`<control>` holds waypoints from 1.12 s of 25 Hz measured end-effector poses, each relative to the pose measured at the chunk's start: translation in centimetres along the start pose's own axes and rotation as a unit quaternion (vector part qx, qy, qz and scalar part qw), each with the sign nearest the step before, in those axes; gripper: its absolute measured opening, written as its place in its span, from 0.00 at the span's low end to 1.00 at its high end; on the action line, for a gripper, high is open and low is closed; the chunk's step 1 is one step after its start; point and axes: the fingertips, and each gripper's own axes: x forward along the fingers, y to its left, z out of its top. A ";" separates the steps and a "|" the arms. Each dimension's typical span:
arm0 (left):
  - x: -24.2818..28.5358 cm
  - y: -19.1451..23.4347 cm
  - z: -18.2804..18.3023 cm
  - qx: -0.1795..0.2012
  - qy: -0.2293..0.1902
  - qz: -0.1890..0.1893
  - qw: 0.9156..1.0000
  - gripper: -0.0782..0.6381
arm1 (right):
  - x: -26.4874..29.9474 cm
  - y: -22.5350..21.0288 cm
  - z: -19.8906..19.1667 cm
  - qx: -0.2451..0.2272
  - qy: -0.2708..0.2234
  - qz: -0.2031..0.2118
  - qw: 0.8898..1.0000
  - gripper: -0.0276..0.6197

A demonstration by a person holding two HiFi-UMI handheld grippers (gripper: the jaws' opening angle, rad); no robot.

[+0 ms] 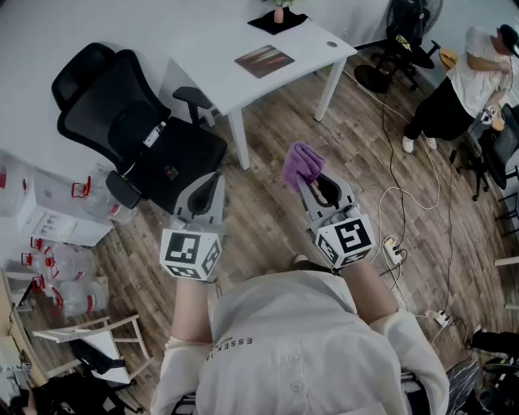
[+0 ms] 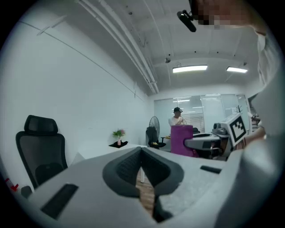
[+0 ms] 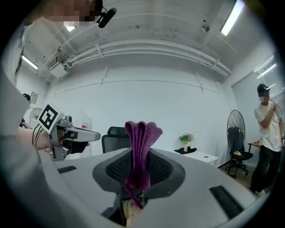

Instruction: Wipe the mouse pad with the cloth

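Observation:
A reddish-brown mouse pad (image 1: 264,60) lies flat on the white desk (image 1: 219,77) at the far side of the room. I stand well back from it, over the wood floor. My right gripper (image 1: 310,177) is shut on a folded purple cloth (image 1: 302,163), which sticks up past the jaw tips. In the right gripper view the cloth (image 3: 141,142) is pinched between the jaws of the right gripper (image 3: 139,156). My left gripper (image 1: 212,185) is held level beside it, shut with nothing in it; its jaws meet in the left gripper view (image 2: 141,151).
A black office chair (image 1: 138,130) stands left of the desk. A small potted plant (image 1: 279,11) sits on a black mat at the desk's far end. Cables and a power strip (image 1: 392,247) lie on the floor at right. A person (image 1: 462,77) stands at the far right.

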 end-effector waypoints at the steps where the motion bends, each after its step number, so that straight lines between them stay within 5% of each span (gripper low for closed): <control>1: 0.1 0.1 0.1 0.000 0.000 0.000 1.000 0.11 | 0.2 -0.1 0.1 0.000 0.000 -0.001 1.000 0.19; 17: 2.8 2.4 -1.6 -0.020 0.014 0.007 1.000 0.11 | 3.8 -2.4 -1.5 0.031 0.016 -0.005 0.999 0.19; 28: 16.1 3.6 -2.1 -0.020 0.033 0.064 0.997 0.11 | 12.9 -15.8 -4.3 0.043 0.026 0.048 0.998 0.19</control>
